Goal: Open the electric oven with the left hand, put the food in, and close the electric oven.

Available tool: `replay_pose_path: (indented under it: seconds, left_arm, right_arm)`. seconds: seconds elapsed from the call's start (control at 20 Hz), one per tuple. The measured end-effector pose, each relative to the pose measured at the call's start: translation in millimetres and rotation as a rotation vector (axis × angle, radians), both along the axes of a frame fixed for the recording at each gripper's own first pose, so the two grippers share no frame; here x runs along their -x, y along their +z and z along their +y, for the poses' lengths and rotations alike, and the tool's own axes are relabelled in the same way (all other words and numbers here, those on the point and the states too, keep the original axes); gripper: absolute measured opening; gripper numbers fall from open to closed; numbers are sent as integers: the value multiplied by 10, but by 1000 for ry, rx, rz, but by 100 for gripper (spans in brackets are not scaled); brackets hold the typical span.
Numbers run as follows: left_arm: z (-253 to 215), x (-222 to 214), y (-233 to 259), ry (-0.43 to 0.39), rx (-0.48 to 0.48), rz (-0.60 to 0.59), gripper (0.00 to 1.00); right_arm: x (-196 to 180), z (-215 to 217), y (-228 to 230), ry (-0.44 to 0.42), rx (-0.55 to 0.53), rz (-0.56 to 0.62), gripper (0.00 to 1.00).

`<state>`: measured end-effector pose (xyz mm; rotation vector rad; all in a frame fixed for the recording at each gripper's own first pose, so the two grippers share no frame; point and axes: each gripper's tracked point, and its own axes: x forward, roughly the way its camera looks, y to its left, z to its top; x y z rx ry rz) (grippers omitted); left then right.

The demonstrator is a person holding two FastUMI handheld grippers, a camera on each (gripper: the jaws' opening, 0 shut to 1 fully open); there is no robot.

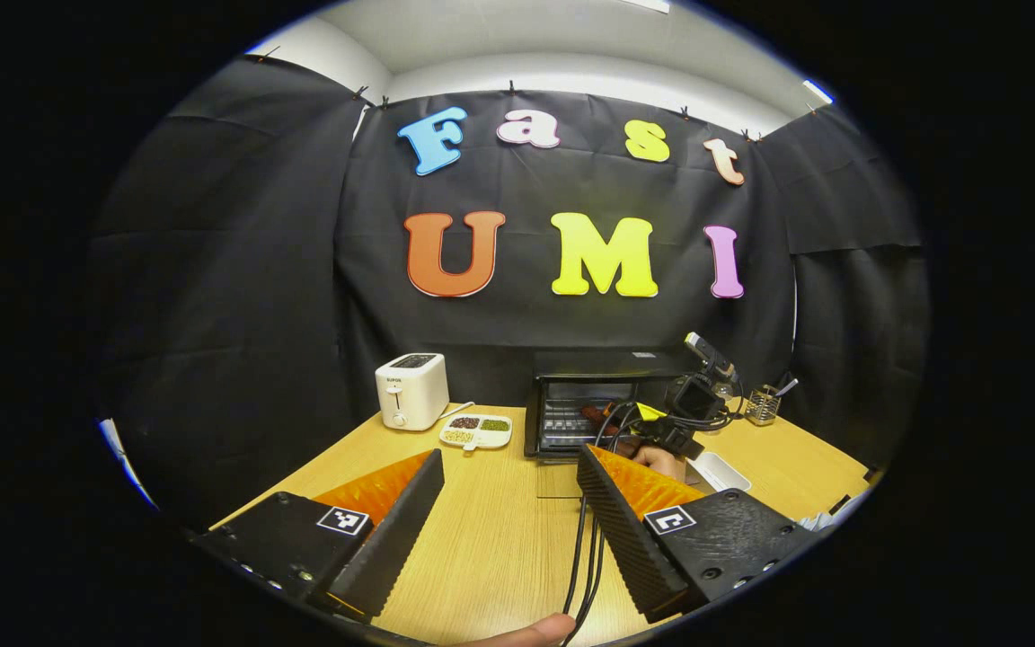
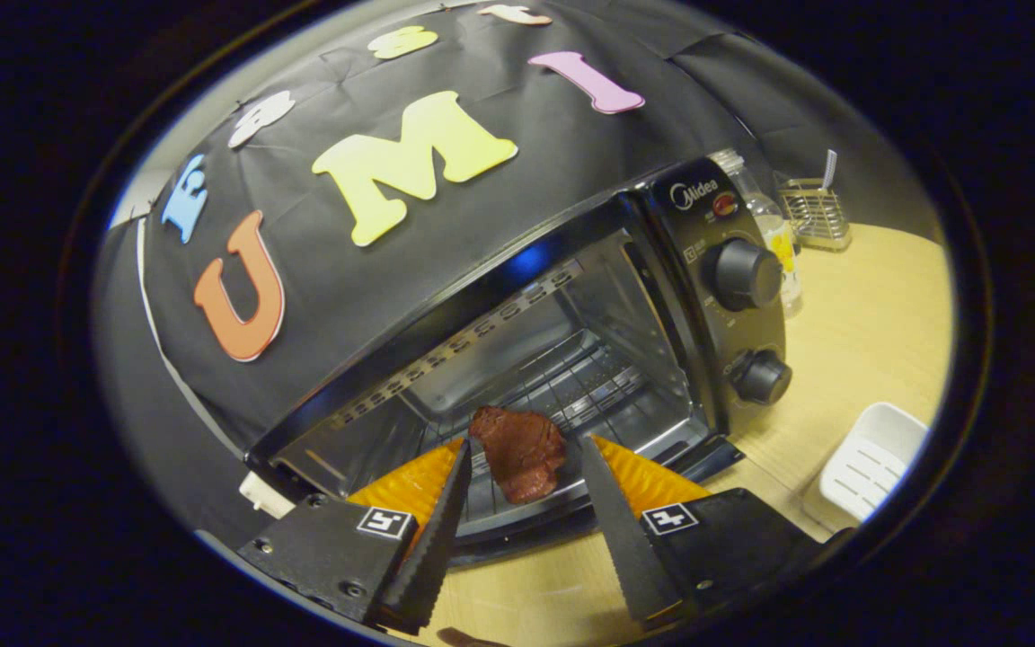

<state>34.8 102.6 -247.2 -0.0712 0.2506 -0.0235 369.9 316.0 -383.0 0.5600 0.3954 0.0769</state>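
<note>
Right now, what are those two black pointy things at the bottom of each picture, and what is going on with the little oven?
Those pointy things are the fingers of a gripper, a hand-held grabbing tool. A person holds one in each hand, and each carries a camera looking along its fingers.

The left gripper is open and holds nothing. From the left gripper view you see a wooden table with a toaster, a dish of beans and the oven, with the other gripper reaching in.

The right gripper view is close to the oven, whose door is open. The right gripper is open too, and a piece of meat lies on the oven rack between its fingers. A white tray sits nearby.
</note>
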Motion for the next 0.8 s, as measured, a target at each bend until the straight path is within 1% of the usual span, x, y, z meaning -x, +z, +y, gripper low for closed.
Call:
replay_pose_path:
  seconds: [0.15, 0.3, 0.4, 0.5, 0.55, 0.6, 0.65, 0.7, 0.75, 0.8]
  left_arm:
    - [-30, 62, 1, -2, 3, 0, 95]
    - [-94, 102, 43, -7, -5, -5, 95]
    - [-138, 114, 47, -10, -7, -4, 95]
    - [-193, 109, 39, -12, -17, 2, 95]
    - [-210, 100, 34, -13, -21, 3, 95]
    - [-240, 73, 24, -16, -21, 9, 95]
    - [-277, 46, 3, -19, -18, 17, 95]
    - [-310, 7, -21, -25, -16, 28, 95]
    - [-352, -37, -43, -26, -15, 34, 95]
    - [-395, -85, -67, -31, -13, 40, 95]
  right_arm:
    - [253, 34, 122, 70, 18, -21, 81]
    - [525, -14, 289, 139, 72, -82, 83]
    - [725, -123, 419, 169, 114, -122, 92]
    - [896, -247, 641, 196, 133, -175, 94]
    - [950, -329, 729, 206, 154, -200, 94]
    - [1032, -444, 852, 212, 173, -228, 100]
    - [1111, -578, 973, 209, 191, -258, 100]
    - [1175, -714, 1072, 203, 216, -278, 96]
    - [1229, -850, 1195, 192, 229, -302, 100]
    - [1278, -978, 1319, 183, 242, -324, 100]
